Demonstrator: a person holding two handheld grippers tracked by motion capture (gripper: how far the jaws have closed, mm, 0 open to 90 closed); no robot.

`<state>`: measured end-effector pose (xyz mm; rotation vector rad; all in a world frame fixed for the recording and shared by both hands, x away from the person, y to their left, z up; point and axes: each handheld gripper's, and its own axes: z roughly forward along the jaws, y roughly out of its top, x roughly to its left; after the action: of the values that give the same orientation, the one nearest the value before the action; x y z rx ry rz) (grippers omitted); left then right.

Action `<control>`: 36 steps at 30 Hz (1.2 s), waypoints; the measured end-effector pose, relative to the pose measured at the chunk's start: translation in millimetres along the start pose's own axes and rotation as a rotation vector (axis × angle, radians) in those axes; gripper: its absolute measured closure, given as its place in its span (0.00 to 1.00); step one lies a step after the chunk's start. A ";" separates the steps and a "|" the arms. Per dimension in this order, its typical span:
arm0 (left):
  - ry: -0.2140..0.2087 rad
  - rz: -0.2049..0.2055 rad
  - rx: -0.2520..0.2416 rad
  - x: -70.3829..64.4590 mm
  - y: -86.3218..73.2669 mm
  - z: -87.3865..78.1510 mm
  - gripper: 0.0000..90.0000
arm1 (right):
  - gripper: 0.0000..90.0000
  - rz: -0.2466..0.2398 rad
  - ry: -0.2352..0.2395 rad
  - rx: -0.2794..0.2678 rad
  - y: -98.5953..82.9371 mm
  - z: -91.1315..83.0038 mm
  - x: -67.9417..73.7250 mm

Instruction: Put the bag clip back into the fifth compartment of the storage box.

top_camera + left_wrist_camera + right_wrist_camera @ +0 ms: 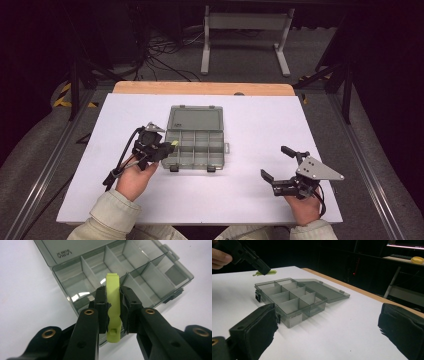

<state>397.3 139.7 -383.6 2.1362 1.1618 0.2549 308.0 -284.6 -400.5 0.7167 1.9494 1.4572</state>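
Note:
A smoky transparent organiser box (216,150) lies open in the middle of the white table, its lid (195,119) folded flat on the far side and its several compartments bare. My left gripper (167,148) hovers at the box's left end, shut on a yellow-green plastic piece (174,143). In the left gripper view the piece (113,290) stands upright between the jaws, above the box's near-left compartments (75,287). My right gripper (276,162) rests open at the table's front right, well apart from the box. The right gripper view shows the box (289,297) between the wide jaws, with the left gripper (254,261) beyond it.
A wooden strip (200,88) runs along the table's far edge. Behind it lie cables on the floor and a white metal stand (245,22). Bare white table surface (260,120) spreads to the right of the box and in front of it.

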 end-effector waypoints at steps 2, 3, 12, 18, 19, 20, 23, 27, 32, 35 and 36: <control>0.003 -0.003 0.009 1.3 -0.6 2.8 0.86 | 0.03 0.000 0.001 -0.001 0.0 0.0 0.0; 0.001 -0.005 0.014 1.9 -0.9 3.8 0.86 | 0.03 0.000 0.000 -0.001 0.0 -0.1 0.0; 0.005 -0.011 0.036 5.6 -2.9 11.5 0.86 | 0.03 0.000 0.002 -0.001 -0.1 0.3 0.0; 0.003 -0.017 0.053 8.8 -4.5 16.4 0.86 | 0.03 0.000 0.002 0.001 -0.2 0.3 -0.1; 0.002 -0.018 0.060 9.1 -4.8 17.3 0.86 | 0.03 -0.001 0.002 0.001 -0.1 0.2 -0.1; 0.002 -0.019 0.063 9.2 -4.9 17.8 0.86 | 0.03 0.000 0.002 0.001 -0.1 0.3 -0.1; 0.002 -0.017 0.069 9.4 -5.1 19.4 0.86 | 0.03 0.000 0.004 0.001 -0.2 0.4 -0.2; 0.002 -0.020 0.084 10.3 -5.5 21.7 0.86 | 0.03 0.001 0.004 0.002 -0.2 0.4 -0.3; 0.001 -0.016 0.098 10.4 -5.7 23.8 0.86 | 0.03 0.002 0.007 0.002 -0.2 0.8 -0.2; 0.002 -0.010 0.105 10.5 -5.8 25.4 0.86 | 0.03 0.003 0.007 0.000 -0.3 1.1 -0.1; 0.007 -0.009 0.108 10.3 -6.0 26.0 0.86 | 0.03 0.003 0.008 0.000 -0.3 1.1 0.0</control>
<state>411.4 137.9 -408.5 2.2248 1.2141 0.1999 308.8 -284.0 -401.0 0.7155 1.9547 1.4638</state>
